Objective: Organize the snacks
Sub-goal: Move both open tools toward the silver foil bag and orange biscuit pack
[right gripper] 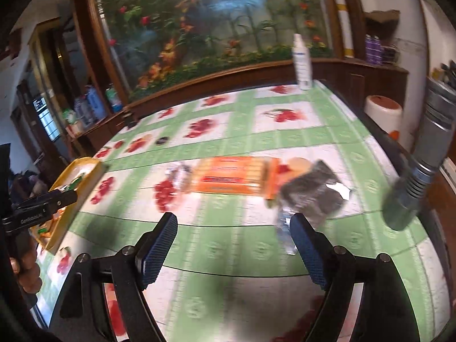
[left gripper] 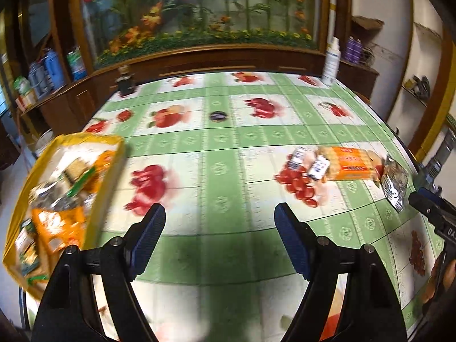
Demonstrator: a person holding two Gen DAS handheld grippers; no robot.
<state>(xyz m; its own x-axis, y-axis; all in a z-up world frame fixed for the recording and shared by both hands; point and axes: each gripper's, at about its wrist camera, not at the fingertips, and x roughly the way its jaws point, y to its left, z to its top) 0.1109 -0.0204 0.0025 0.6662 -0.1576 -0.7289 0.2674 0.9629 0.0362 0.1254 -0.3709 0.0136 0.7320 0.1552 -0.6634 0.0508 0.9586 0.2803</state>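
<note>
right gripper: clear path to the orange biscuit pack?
Probably yes. The right gripper is open and empty, and the orange biscuit pack lies flat just ahead on the tablecloth. Only bare cloth lies between; the dark foil packet sits beside it, to the right.

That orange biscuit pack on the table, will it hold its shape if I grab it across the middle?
Probably yes: the orange pack looks like a long, straight row of biscuits, so fairly stiff. Its wrapper looks glossy, so it may slip. The biscuits could crack if squeezed hard. It lies flat and seems unlikely to roll.
</note>
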